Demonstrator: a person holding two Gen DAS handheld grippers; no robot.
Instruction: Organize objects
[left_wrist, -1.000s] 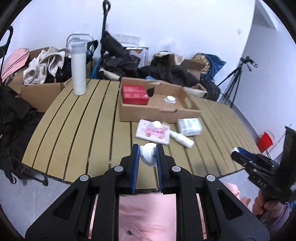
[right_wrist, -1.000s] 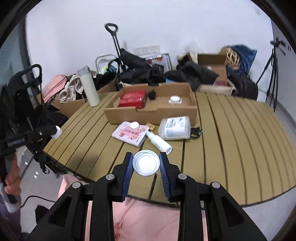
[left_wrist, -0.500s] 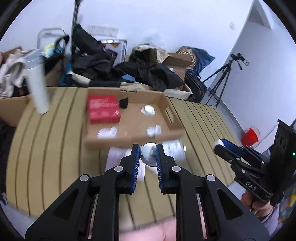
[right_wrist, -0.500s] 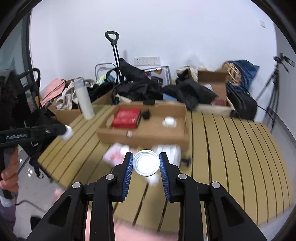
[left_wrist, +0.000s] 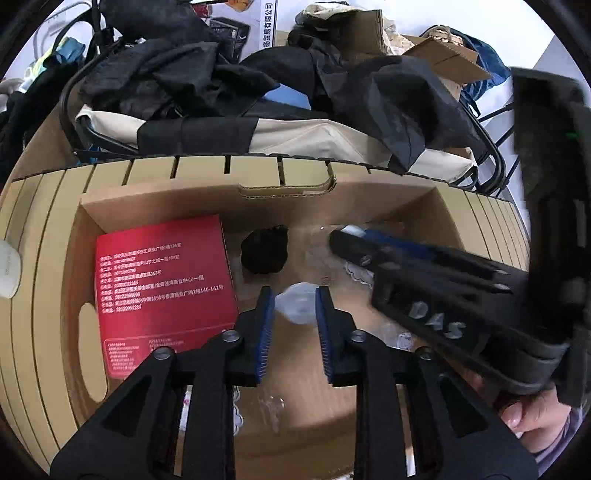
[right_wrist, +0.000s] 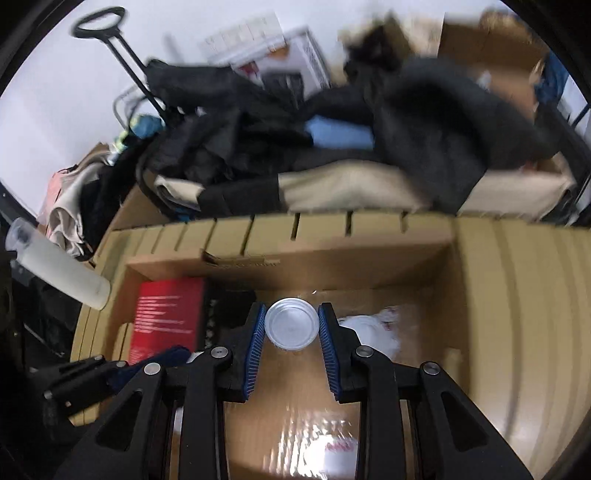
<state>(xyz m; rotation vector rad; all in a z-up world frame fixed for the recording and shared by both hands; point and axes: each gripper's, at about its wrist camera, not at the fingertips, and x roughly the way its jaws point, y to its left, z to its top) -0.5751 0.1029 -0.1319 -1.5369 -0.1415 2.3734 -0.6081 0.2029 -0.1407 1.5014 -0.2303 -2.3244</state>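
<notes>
Two grippers are hovering over the cardboard box (left_wrist: 388, 192) (red box (left_wrist: 162, 288) inside): left gripper (left_wrist: 291, 317) opening around a blurred white object (left_wrist: 297, 301), right gripper (right_wrist: 291, 328) clamping a round lid (right_wrist: 291, 323)

Both your grippers point steeply down over the cardboard box (left_wrist: 436, 206). Your left gripper (left_wrist: 291, 306) is opening its jaws, a blurred white object between them. Your right gripper (right_wrist: 291, 325), to its right, clamps a round white lid (right_wrist: 291, 323); your right hand (left_wrist: 532, 417) grips its handle.
</notes>
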